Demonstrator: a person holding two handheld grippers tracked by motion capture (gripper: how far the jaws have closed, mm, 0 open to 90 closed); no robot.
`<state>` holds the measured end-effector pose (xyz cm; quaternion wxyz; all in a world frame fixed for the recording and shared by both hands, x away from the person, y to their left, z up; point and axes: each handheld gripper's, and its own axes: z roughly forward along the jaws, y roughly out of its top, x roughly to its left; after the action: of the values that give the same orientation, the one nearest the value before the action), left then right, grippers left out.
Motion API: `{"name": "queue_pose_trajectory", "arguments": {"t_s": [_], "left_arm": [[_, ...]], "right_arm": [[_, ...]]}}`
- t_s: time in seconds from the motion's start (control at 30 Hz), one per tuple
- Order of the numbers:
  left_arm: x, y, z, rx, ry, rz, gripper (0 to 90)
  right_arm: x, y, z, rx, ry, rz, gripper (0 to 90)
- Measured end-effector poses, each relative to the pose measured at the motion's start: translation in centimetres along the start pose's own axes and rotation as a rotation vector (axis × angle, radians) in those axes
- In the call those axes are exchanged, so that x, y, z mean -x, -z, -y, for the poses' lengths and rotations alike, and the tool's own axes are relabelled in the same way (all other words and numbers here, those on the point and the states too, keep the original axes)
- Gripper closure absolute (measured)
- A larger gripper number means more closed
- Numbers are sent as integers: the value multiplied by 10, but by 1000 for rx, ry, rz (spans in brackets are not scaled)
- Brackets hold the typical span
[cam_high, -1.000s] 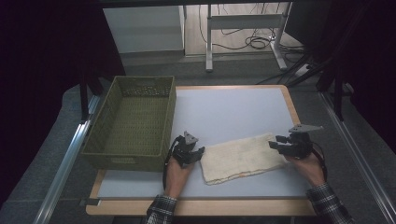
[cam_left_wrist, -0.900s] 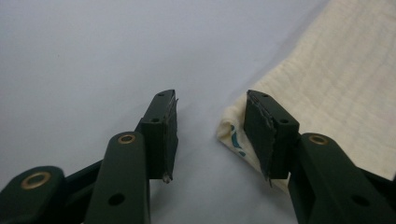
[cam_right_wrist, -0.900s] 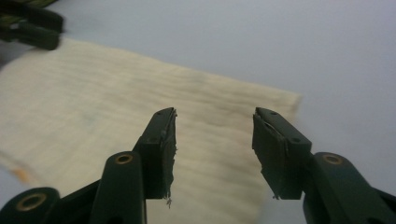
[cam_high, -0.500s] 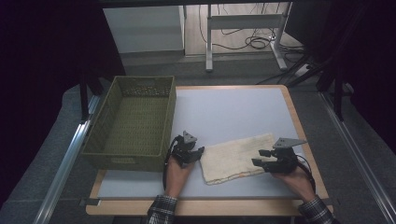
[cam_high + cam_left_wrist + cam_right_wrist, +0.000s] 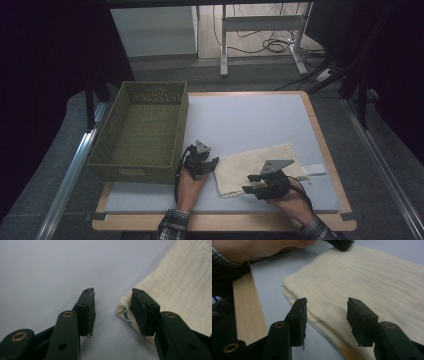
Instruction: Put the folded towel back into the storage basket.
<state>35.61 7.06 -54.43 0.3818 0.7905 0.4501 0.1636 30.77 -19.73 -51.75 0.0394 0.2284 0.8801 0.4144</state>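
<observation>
A cream folded cloth (image 5: 255,162) lies on the pale blue mat (image 5: 250,120) near the front. My left gripper (image 5: 210,162) sits at the cloth's left corner. In the left gripper view it (image 5: 113,293) stands open, with the cloth's corner (image 5: 180,285) touching the inside of the right-hand jaw. My right gripper (image 5: 247,183) is at the cloth's front edge and points left. In the right gripper view it (image 5: 327,302) is open, its jaws astride the cloth's folded front edge (image 5: 367,277). Nothing is gripped.
A green woven basket (image 5: 107,150) stands empty at the left of the table, just beside the left hand. A small white label (image 5: 314,170) lies at the cloth's right end. The wooden table edge (image 5: 247,312) runs close to the right gripper.
My right gripper has moved from the cloth's right end leftward and toward the front, to the cloth's front edge. The left gripper has stayed at the left corner.
</observation>
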Motion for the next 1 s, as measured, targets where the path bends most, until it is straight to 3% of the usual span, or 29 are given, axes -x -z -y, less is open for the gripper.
{"name": "queue_pose_trajectory", "arguments": {"t_s": [0.17, 0.4, 0.67, 0.83, 1.0], "left_arm": [[0, 0, 0, 1, 0, 0, 544], [0, 0, 0, 1, 0, 0, 544], [0, 0, 0, 0, -1, 0, 543], [0, 0, 0, -2, 0, 1, 544], [0, 0, 0, -4, 1, -3, 574]], "right_arm": [[-17, -16, -10, -4, 31, -55, 573], [-37, -36, -25, -18, 83, -95, 581], [-45, -57, -25, -81, 157, -26, 591], [-44, -57, -24, -76, 166, 16, 761], [-43, -57, -24, -74, 156, 20, 827]]}}
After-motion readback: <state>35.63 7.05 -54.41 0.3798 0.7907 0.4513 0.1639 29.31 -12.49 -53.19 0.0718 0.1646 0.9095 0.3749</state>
